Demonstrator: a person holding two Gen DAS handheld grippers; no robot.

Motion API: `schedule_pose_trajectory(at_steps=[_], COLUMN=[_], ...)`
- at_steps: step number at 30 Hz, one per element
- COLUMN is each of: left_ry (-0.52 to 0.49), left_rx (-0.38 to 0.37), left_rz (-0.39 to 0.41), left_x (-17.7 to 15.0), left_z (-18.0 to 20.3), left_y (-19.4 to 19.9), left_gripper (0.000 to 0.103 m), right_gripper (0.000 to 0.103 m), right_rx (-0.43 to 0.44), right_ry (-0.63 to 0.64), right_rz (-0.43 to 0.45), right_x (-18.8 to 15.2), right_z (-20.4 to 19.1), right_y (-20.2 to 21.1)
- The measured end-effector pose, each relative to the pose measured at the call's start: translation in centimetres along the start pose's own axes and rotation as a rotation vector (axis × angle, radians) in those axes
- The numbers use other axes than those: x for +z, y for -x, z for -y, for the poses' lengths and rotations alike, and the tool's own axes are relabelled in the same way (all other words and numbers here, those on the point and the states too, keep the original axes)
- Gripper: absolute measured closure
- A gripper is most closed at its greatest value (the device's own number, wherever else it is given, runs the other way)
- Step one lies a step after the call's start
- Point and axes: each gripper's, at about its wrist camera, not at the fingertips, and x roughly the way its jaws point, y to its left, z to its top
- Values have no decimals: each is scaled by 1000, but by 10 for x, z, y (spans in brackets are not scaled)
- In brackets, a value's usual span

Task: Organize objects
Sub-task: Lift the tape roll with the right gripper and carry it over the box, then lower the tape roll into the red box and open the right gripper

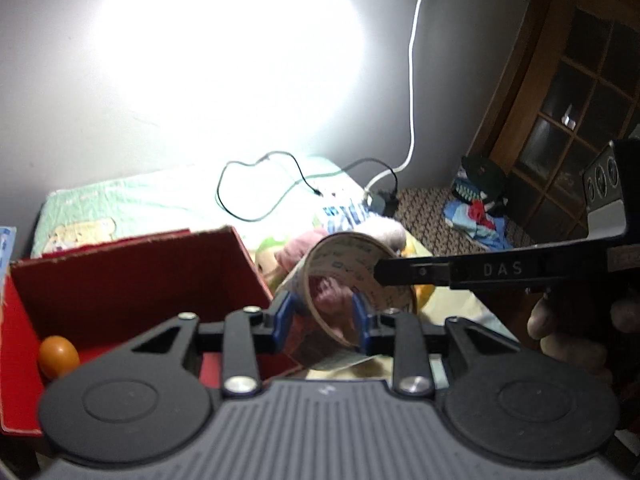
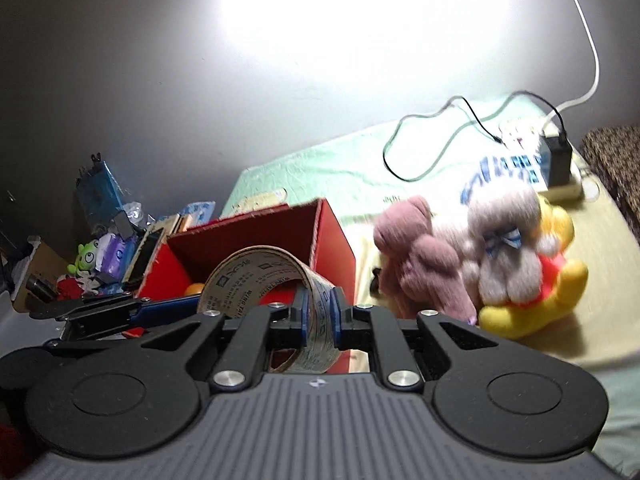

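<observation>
step: tape roll (image 2: 276, 304) handover beside red box (image 1: 132, 276) on bed | right hand-held gripper (image 2: 318, 318) pinching roll wall | left hand-held gripper (image 1: 320, 320) pinching its rim | next: 1 releases, other drops it in box

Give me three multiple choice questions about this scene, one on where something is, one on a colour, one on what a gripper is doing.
1. Where is the orange ball?
A. on the bedsheet
B. inside the red box
C. on the yellow plush toy

2. What colour is the cable looped on the bedsheet?
A. black
B. red
C. yellow

3. What is the right gripper doing?
A. open, empty
B. shut on a plush toy
C. shut on the tape roll

Answers: 1 B, the ball lies in the box's corner. 2 A, the loop is dark. 3 C, its blue pads pinch the roll's wall.
</observation>
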Motion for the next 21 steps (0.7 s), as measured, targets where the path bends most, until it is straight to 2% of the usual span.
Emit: schedule_pose_trajectory(at_steps=[4,9,14,17,21], left_ry=[45,121,198,223,279], left_rx=[62,161,206,219,197], left_rz=[58,18,-80,-139,-222], left_x=[12,4,-8,-17,-27], left_z=[-33,-82,-121,-139,-161], left_y=[10,-7,-46,-65,-91], left_gripper=[74,74,74,74,74], right_gripper=[92,93,96,96,96], right_rx=[62,75,-18,-66,-126], right_ry=[49,99,134,190,265], right_rz=[-5,-100,-219,-255,-296], right_x=[19,17,10,6,0], right_z=[-20,-41,-48,-53,-59], right_y=[-33,-104,-175,-198,-221])
